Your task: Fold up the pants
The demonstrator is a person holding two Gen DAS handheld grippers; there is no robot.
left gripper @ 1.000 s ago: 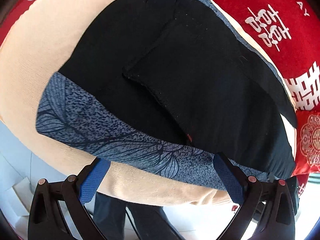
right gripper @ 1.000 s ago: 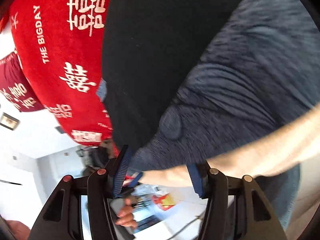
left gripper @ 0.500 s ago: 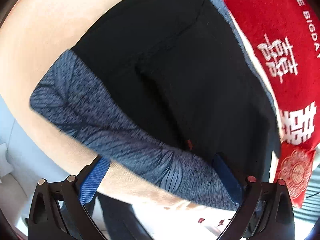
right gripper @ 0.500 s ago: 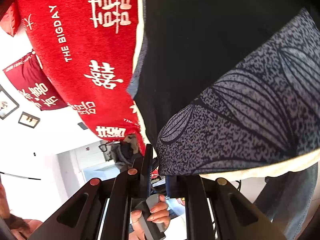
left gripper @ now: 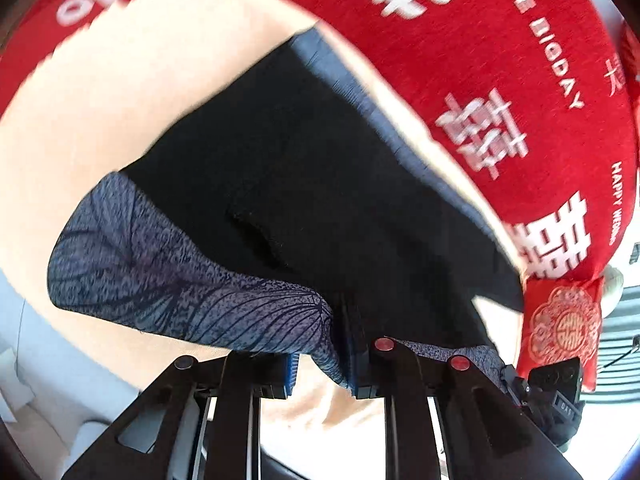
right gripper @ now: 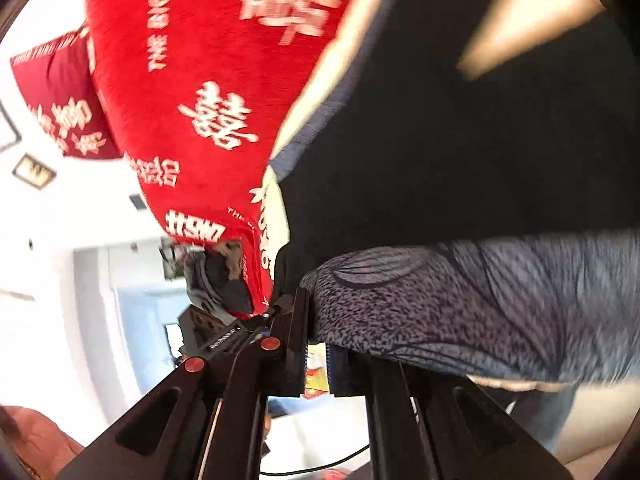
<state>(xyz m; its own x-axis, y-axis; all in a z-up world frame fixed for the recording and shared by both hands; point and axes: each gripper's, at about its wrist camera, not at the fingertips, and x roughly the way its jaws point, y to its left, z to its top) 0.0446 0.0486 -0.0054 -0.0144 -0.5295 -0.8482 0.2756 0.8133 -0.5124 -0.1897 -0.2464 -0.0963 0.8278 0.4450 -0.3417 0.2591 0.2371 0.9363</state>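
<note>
The pants (left gripper: 320,184) are black with a blue-grey leaf-patterned band (left gripper: 160,280) along the near edge. They lie on a cream sheet (left gripper: 120,92). My left gripper (left gripper: 322,364) is shut on the patterned band, which bunches up between the pads. In the right wrist view the pants (right gripper: 460,152) fill the upper right and the patterned band (right gripper: 460,304) runs along the near edge. My right gripper (right gripper: 316,356) is shut on the band's left end. Both views are blurred.
A red blanket with white characters (left gripper: 500,80) lies beyond the pants, also in the right wrist view (right gripper: 208,80). A small red cushion (left gripper: 560,320) sits at the right. The bed edge and the pale floor (left gripper: 48,380) lie below the grippers.
My left gripper has closed from wide open onto the patterned band. My right gripper closed earlier and still holds the band. Both views have shifted and the fabric edge is lifting.
</note>
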